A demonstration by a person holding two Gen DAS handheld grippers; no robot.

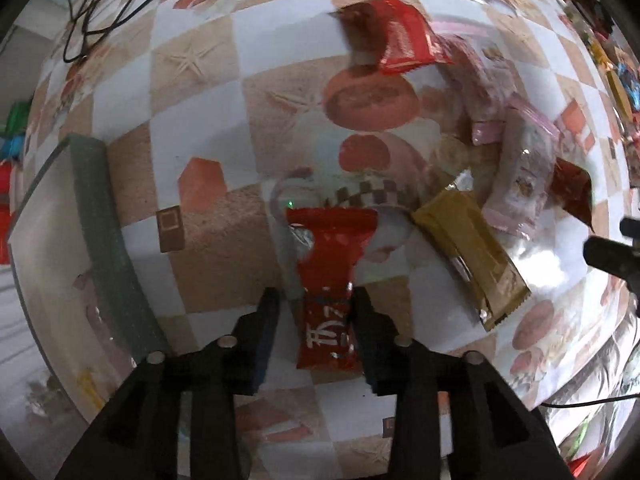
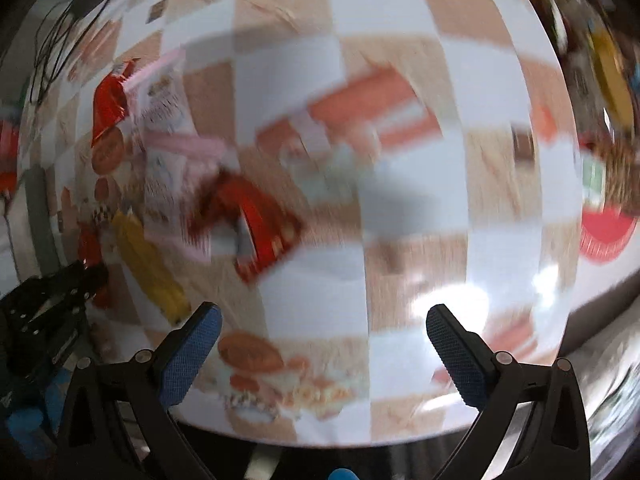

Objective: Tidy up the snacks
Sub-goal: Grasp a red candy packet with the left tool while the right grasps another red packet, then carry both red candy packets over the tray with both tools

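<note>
While we point the left gripper [image 1: 314, 300] down at the checkered surface [image 1: 192, 80], a red snack packet [image 1: 330, 276] stands between its narrow-set fingers; the right finger touches the packet's edge, the left finger stands just apart from it, so we cannot tell whether it is truly clamped. Just right of this packet lies a mustard-yellow packet [image 1: 470, 252], and beyond that, farther right, pale pink packets [image 1: 520, 176] overlap one another. At the far middle lies another red packet [image 1: 400, 36], and a dark red packet [image 1: 574, 192] lies at the right of the pink ones. A grey-green tray edge [image 1: 100, 216] runs along the left. Our right gripper [image 2: 322, 322] is spread wide with nothing between its blue pads [image 2: 192, 360], over bare surface. In this blurred view a red packet [image 2: 256, 220] lies ahead to the left, with the yellow packet [image 2: 148, 260] and the pink packets [image 2: 164, 120] farther left.
</note>
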